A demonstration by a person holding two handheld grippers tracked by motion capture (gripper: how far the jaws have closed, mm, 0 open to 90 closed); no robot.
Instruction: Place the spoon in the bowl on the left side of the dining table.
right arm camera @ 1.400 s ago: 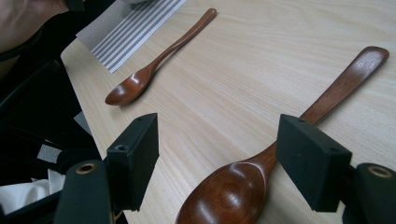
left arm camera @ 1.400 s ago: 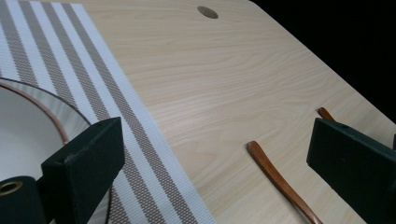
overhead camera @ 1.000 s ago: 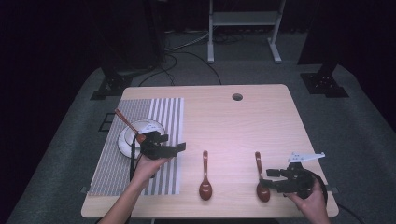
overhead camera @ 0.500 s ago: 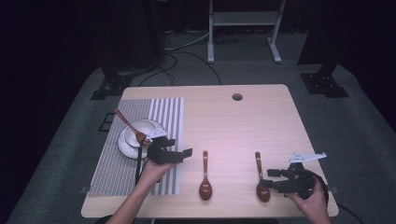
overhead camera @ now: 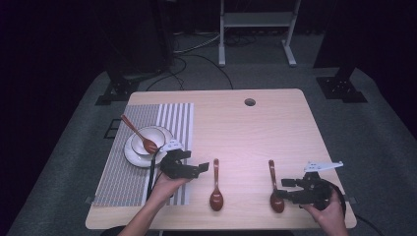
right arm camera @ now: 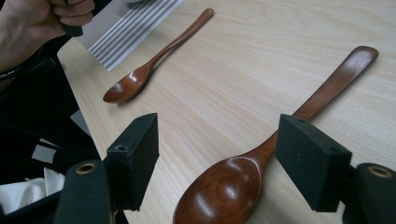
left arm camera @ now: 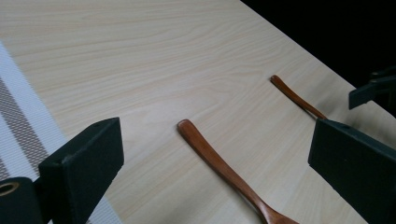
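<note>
Right gripper (overhead camera: 290,189): held open at about 5 o'clock on the table, its two black jaws set wide to either side of the right spoon; nothing is clamped.
Left gripper (overhead camera: 196,168): held open at about 7 o'clock, just off the mat's edge, jaws spread and pointed toward the middle spoon; nothing is gripped.
Right spoon (right arm camera: 261,161): glossy reddish-brown wood, laid flat on the table with the bowl facing up and nearest the person, the handle running toward 12 o'clock; the neck is seen between the right gripper's jaws, and contact cannot be told.
Middle spoon (overhead camera: 215,186): same wood and shape, laid flat at about 6 o'clock, bowl toward the person, handle toward 12 o'clock; it is placed near the left gripper and well apart from the right spoon.
Bowl (overhead camera: 150,140): white, set on a white saucer (overhead camera: 130,156) at about 9 o'clock; a third wooden spoon (overhead camera: 138,134) is leaned in it, handle toward 10 o'clock.
Mat (overhead camera: 123,177): striped grey and white, spread under the saucer along the table's left side.
Table (overhead camera: 255,132): pale wood, with a round hole (overhead camera: 250,102) near 12 o'clock.
</note>
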